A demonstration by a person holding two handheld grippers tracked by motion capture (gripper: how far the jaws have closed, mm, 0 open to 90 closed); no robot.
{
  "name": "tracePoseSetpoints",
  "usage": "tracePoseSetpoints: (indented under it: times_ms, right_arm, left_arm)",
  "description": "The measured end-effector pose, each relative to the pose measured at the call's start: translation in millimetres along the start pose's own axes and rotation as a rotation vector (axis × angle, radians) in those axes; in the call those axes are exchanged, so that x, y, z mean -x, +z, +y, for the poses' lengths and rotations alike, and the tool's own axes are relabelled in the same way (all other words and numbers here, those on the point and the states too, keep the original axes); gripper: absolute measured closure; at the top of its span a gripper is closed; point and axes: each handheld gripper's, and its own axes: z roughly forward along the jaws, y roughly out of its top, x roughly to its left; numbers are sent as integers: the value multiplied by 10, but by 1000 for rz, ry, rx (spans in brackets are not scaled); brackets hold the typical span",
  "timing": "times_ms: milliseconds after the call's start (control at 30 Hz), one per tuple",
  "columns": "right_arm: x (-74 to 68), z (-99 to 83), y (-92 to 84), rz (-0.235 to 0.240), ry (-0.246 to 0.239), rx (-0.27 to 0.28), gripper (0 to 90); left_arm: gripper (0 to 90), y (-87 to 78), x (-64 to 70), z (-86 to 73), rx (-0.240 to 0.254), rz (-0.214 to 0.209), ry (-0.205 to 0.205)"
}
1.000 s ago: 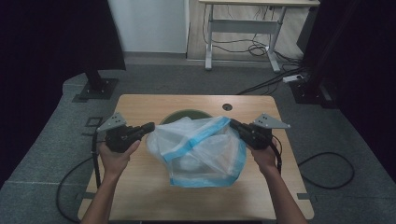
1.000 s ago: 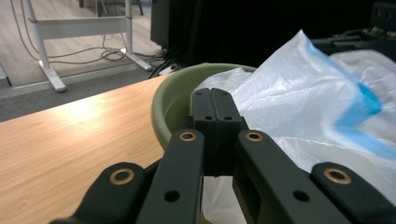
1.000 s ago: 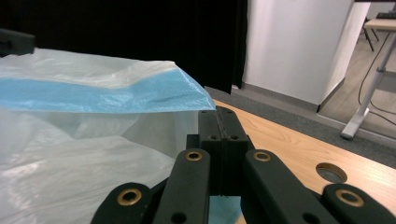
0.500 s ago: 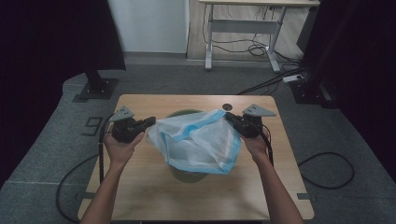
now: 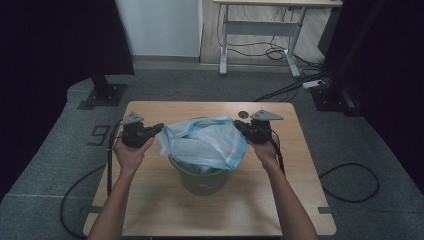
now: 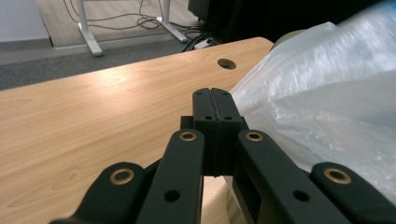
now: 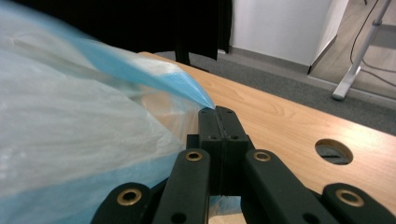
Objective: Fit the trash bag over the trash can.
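A translucent white plastic bag (image 5: 205,142) with a blue rim hangs stretched between my two grippers, draped over a green bucket (image 5: 202,181) at the middle of the wooden table (image 5: 150,210). My left gripper (image 5: 159,128) is shut on the bag's left edge. Its closed jaws (image 6: 215,91) meet the crinkled bag (image 6: 327,98) on their right side. My right gripper (image 5: 238,124) is shut on the opposite edge. In the right gripper view the bag's blue rim (image 7: 154,74) runs straight into the closed tips of that gripper (image 7: 217,109). The bag covers the bucket's opening.
A round cable hole (image 5: 243,114) sits near the table's far edge, close to the right gripper, and shows as hole (image 6: 226,64) and hole (image 7: 334,151). Black cables (image 5: 107,170) trail off both sides. A desk frame (image 5: 260,30) and a stand base (image 5: 102,95) stand on the floor beyond.
Both hands moved forward and down with the bag. The bag, held higher and nearer the person before, now rests over the bucket, whose green wall shows below it.
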Motion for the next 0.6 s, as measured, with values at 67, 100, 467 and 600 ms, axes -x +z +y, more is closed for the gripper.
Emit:
tracePoseSetpoints:
  times_ms: [67,100,467,600]
  right_arm:
    - [-2,-22,41,-2,3,-18,891]
    - [-1,-35,62,0,6,-26,891]
    - [-41,-170,248,6,42,-141,891]
    - [4,-297,273,16,72,-156,891]
  left_arm:
    - [900,16,-10,-21,-5,-1,-2]
    - [900,25,-12,-33,-9,-3,-3]
    - [900,84,-17,-94,-67,1,-3]
    - [900,68,-47,-143,-65,-23,-29]
